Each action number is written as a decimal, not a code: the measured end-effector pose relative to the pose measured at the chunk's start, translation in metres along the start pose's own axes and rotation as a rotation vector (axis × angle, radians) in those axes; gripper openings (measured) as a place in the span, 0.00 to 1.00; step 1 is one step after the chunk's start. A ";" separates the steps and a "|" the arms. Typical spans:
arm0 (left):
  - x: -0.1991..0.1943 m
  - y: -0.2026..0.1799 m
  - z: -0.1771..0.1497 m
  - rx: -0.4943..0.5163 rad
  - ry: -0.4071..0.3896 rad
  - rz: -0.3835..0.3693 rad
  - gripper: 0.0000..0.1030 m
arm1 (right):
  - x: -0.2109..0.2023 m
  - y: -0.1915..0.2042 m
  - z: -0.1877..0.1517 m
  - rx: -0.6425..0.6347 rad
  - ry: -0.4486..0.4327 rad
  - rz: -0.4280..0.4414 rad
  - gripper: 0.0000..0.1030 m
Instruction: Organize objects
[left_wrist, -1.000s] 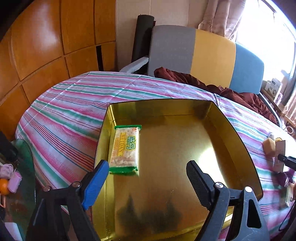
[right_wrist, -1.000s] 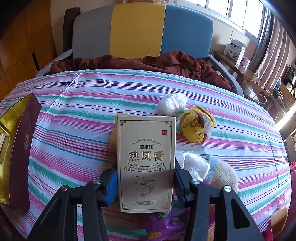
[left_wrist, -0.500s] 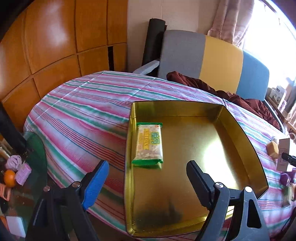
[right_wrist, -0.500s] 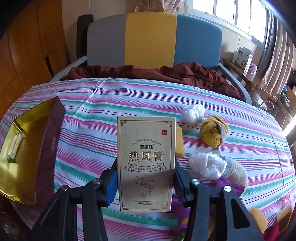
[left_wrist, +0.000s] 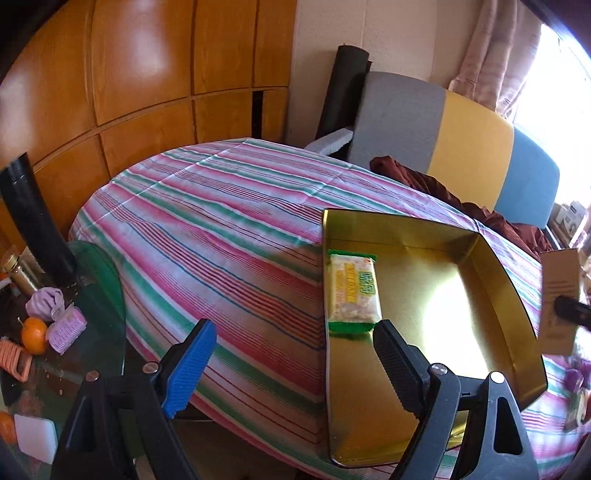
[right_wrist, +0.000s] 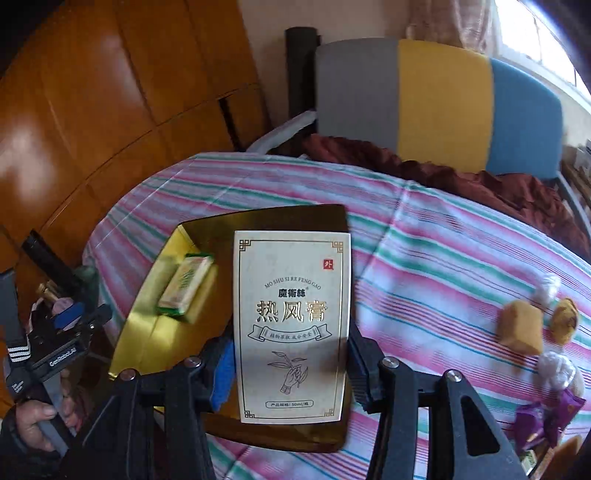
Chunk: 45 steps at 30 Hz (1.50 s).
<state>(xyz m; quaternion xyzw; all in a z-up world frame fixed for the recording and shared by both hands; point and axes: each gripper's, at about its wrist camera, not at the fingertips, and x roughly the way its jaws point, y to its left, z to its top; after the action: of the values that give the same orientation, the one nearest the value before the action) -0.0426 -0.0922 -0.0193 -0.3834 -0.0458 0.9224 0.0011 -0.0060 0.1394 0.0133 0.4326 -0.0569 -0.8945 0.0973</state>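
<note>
My right gripper (right_wrist: 291, 365) is shut on a cream box with gold Chinese lettering (right_wrist: 291, 321) and holds it upright above the gold tray (right_wrist: 147, 332). The box also shows in the left wrist view (left_wrist: 557, 299), at the tray's right side. A green-edged snack packet (left_wrist: 352, 291) lies in the gold tray (left_wrist: 443, 317) along its left wall; it also shows in the right wrist view (right_wrist: 186, 284). My left gripper (left_wrist: 291, 363) is open and empty, off the tray's near left corner, and shows in the right wrist view (right_wrist: 66, 325).
A tan block (right_wrist: 521, 330), a yellow knit item (right_wrist: 565, 321), white plastic-wrapped lumps (right_wrist: 557, 369) and a purple wrapper (right_wrist: 546, 417) lie on the striped tablecloth (left_wrist: 221, 240) right of the tray. A glass side table (left_wrist: 55, 332) with an orange stands at left. A sofa (left_wrist: 443, 136) is behind.
My right gripper has carried the cream box left, from over the cloth to above the tray. My left gripper has moved left, off the tray toward the table's left edge.
</note>
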 end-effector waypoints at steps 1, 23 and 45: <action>0.000 0.003 0.001 -0.007 -0.002 0.003 0.85 | 0.011 0.014 0.001 -0.018 0.028 0.014 0.50; 0.003 0.030 0.003 -0.082 -0.009 0.015 0.87 | 0.106 0.097 -0.020 0.047 0.311 0.278 0.60; -0.024 -0.050 0.000 0.153 -0.056 -0.090 0.88 | 0.010 0.014 -0.030 0.058 -0.009 -0.014 0.71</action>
<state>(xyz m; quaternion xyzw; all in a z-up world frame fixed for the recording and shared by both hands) -0.0272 -0.0436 0.0021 -0.3540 0.0075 0.9326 0.0702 0.0135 0.1232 -0.0104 0.4314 -0.0801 -0.8952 0.0782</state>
